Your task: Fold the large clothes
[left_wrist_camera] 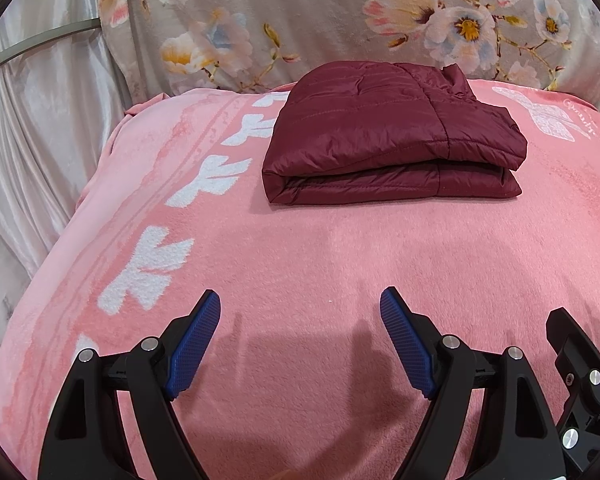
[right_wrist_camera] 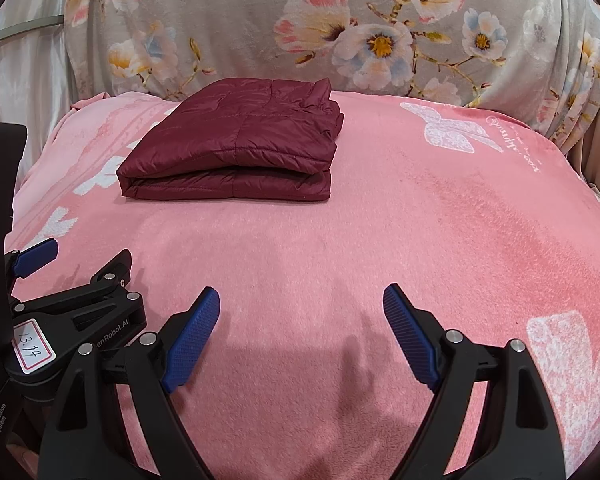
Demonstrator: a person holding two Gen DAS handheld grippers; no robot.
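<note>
A dark red quilted jacket (left_wrist_camera: 392, 136) lies folded in a thick rectangular bundle on the pink blanket (left_wrist_camera: 340, 264), toward its far side. It also shows in the right wrist view (right_wrist_camera: 236, 148), far left of centre. My left gripper (left_wrist_camera: 300, 336) is open and empty, held low over the near part of the blanket, well short of the jacket. My right gripper (right_wrist_camera: 300, 336) is open and empty, also over the near blanket. The left gripper's body (right_wrist_camera: 72, 312) shows at the left of the right wrist view, so the two sit side by side.
A grey floral cloth (left_wrist_camera: 340, 20) rises behind the blanket like a backrest. Pale satin curtain folds (left_wrist_camera: 40, 140) hang at the left. The blanket has white butterfly prints (right_wrist_camera: 448, 130) and drops away at its left and right edges.
</note>
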